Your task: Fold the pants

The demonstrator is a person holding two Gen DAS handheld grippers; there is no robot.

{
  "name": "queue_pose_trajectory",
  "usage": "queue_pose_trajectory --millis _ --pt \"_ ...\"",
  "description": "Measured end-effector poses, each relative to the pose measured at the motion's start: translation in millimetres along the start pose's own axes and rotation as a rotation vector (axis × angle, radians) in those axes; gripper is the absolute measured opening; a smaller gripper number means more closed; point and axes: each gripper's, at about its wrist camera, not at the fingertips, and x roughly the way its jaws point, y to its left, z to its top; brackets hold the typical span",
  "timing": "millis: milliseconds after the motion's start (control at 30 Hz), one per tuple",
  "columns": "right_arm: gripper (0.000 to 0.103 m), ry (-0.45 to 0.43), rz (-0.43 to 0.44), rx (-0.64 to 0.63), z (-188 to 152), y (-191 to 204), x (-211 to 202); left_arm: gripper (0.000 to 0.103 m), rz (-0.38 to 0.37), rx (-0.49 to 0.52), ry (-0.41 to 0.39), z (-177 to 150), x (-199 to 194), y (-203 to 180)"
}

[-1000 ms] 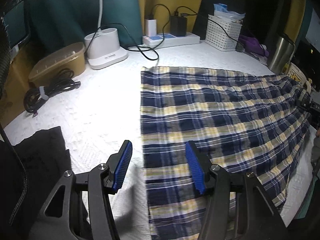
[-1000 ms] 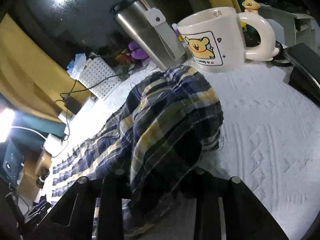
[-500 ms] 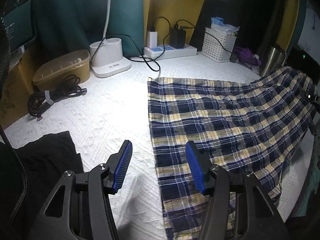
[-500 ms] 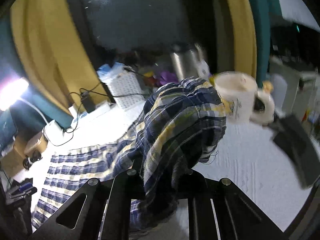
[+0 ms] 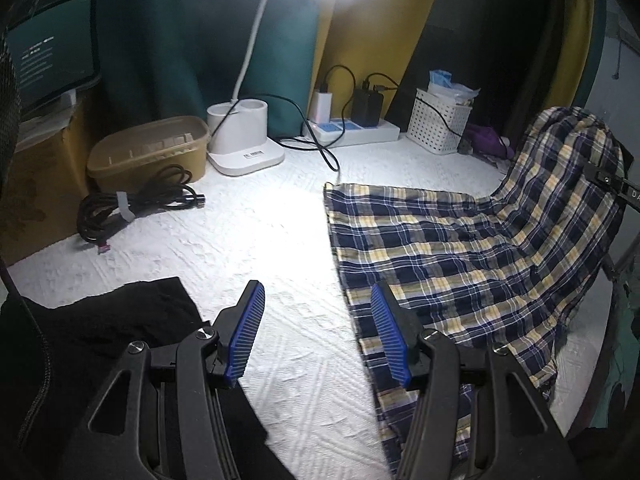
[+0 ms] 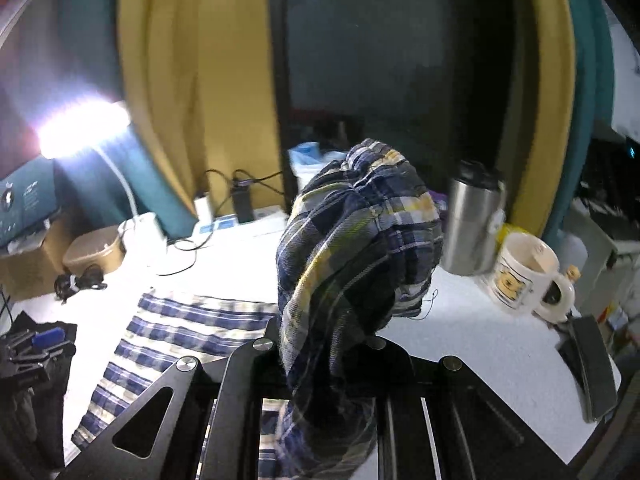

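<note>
The navy, yellow and white plaid pants (image 5: 460, 248) lie on the white textured table cover, their left edge flat and their right end lifted high. My left gripper (image 5: 318, 332) is open and empty, hovering above the cover just left of the pants' near left edge. My right gripper (image 6: 324, 352) is shut on the bunched waistband end of the pants (image 6: 360, 240), holding it well above the table. Its fingertips are hidden by the cloth. It shows at the right of the left wrist view (image 5: 616, 188).
A desk lamp base (image 5: 244, 144), tan box (image 5: 152, 152), coiled black cable (image 5: 132, 204), power strip (image 5: 352, 128) and white basket (image 5: 440, 124) line the back. A black cloth (image 5: 100, 320) lies near left. A steel tumbler (image 6: 472, 224) and bear mug (image 6: 524, 276) stand right.
My right gripper has lifted the pants' end up off the table and carried it leftward, away from the mug. My left gripper has drawn back and left off the pants' edge, still open.
</note>
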Motion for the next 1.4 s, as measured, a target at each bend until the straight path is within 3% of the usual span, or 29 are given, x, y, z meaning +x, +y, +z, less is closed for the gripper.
queue_pose_trajectory --millis 200,367,667,700,767,800,833,1133,1233,1400 --pt "0.014 0.032 0.048 -0.107 -4.6 58.3 15.5 0.055 -0.009 -0.018 -0.007 -3.3 -6.5 16.7" --pt "0.014 0.115 0.110 -0.197 -26.4 108.5 43.8 0.055 -0.006 -0.030 -0.003 -9.2 -11.9 28.7" --pt "0.015 0.247 0.161 -0.304 -63.0 158.8 76.3 0.055 0.012 -0.061 -0.004 -19.1 -20.8 42.9" --pt "0.017 0.257 0.163 -0.312 -66.1 161.4 78.0 0.055 0.014 -0.063 -0.004 -20.0 -21.8 43.2" --pt "0.042 0.277 0.191 -0.344 -74.4 169.9 80.8 0.055 0.017 -0.063 -0.003 -21.1 -23.6 43.2" --pt "0.067 0.279 0.215 -0.341 -76.3 171.7 79.5 0.055 0.019 -0.062 -0.003 -21.7 -24.5 42.7" --pt "0.083 0.272 0.237 -0.337 -77.5 172.8 76.9 0.055 0.021 -0.061 -0.003 -21.7 -25.1 42.2" --pt "0.084 0.215 0.365 -0.351 -79.6 178.3 45.8 0.056 0.044 -0.051 -0.016 -15.2 -34.2 31.1" --pt "0.084 0.181 0.370 -0.323 -75.2 162.4 32.8 0.066 0.028 -0.034 -0.020 -11.4 -33.0 18.7" --pt "0.085 0.153 0.330 -0.258 -68.3 123.3 25.9 0.067 -0.026 0.012 -0.023 -1.3 -25.5 -15.1"
